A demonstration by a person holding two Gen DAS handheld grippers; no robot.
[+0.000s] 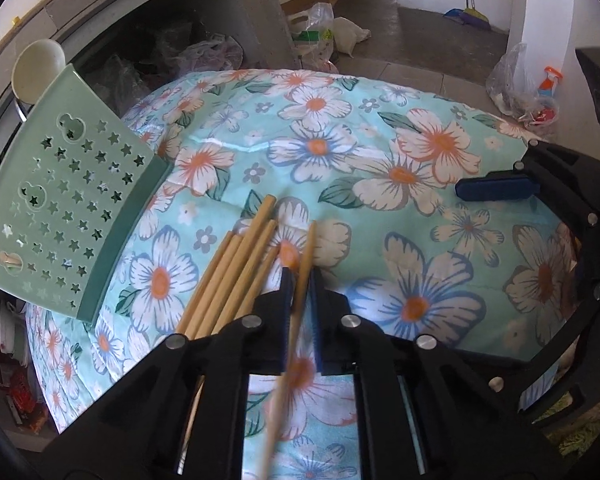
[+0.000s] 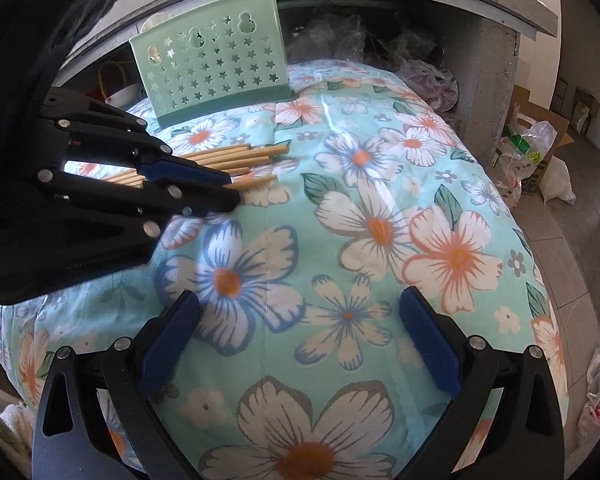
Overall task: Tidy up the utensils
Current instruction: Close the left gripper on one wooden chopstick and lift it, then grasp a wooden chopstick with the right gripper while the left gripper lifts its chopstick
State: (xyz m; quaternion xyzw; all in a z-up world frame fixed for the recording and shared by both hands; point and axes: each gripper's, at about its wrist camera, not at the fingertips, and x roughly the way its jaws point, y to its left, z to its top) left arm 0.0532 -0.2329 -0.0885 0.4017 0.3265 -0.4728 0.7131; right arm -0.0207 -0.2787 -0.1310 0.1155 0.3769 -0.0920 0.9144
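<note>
**Left jaws pinch one chopstick**

Right now your left gripper (image 1: 300, 276) has its blue pads pressed together on a single pale wooden chopstick (image 1: 305, 256), which runs up between them and pokes out past the tips. Just to its left, the rest of the wooden chopsticks (image 1: 236, 268) lie in a loose fan on the mint-green floral quilted cloth (image 1: 380, 152). Beyond them, at the cloth's far edge, stands the mint-green plastic utensil holder with star-shaped cutouts (image 2: 216, 68), upright, with a cream round-bowled spoon (image 1: 38, 70) showing behind its rim. Your right gripper (image 2: 300, 340) hangs over bare cloth, well apart from the chopsticks, its blue pads spread wide with nothing between them. No lettering on the holder or chopsticks is readable.
</note>
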